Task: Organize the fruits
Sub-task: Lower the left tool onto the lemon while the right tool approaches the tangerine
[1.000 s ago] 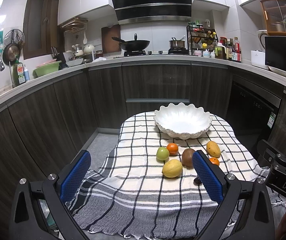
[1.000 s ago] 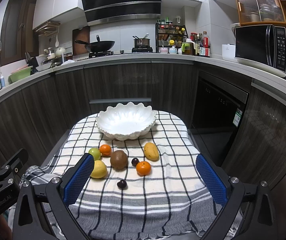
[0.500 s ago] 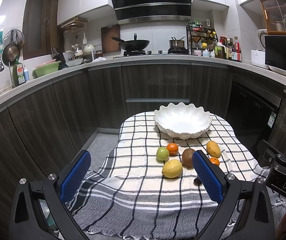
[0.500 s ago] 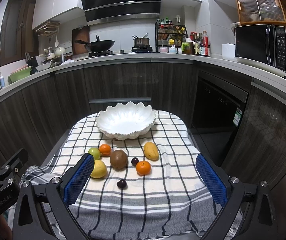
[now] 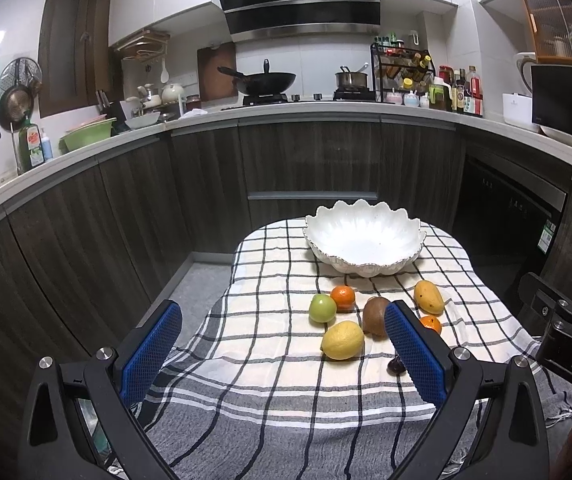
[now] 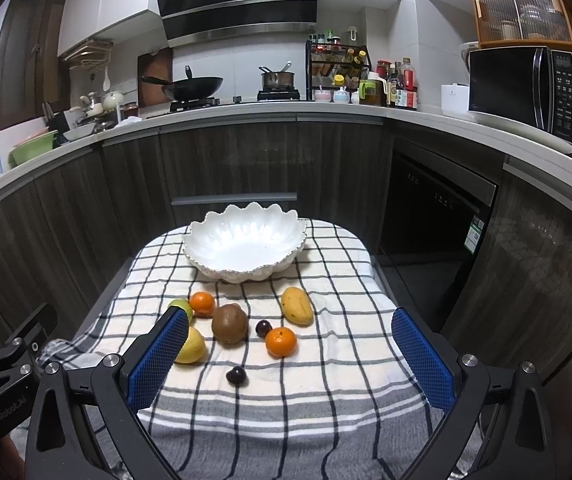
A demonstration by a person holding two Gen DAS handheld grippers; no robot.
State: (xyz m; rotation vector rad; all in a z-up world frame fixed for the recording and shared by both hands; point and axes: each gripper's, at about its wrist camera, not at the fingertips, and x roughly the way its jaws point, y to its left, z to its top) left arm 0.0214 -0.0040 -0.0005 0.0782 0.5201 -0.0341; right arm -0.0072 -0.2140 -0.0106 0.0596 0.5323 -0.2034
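A white scalloped bowl (image 5: 366, 240) (image 6: 245, 246) stands empty at the far end of a checked cloth. In front of it lie a green apple (image 5: 322, 308), an orange (image 5: 343, 297), a kiwi (image 6: 229, 323), a lemon (image 5: 342, 340), a mango (image 6: 296, 306), a second orange (image 6: 281, 341) and two dark plums (image 6: 236, 376) (image 6: 263, 327). My left gripper (image 5: 281, 350) is open and empty, held near the cloth's front edge. My right gripper (image 6: 290, 356) is open and empty, also short of the fruit.
The checked cloth (image 6: 326, 400) covers a small table amid dark kitchen cabinets (image 5: 306, 160). A dishwasher front (image 6: 434, 216) is at the right. The counter holds a wok, a pot, bottles and a microwave (image 6: 522, 84).
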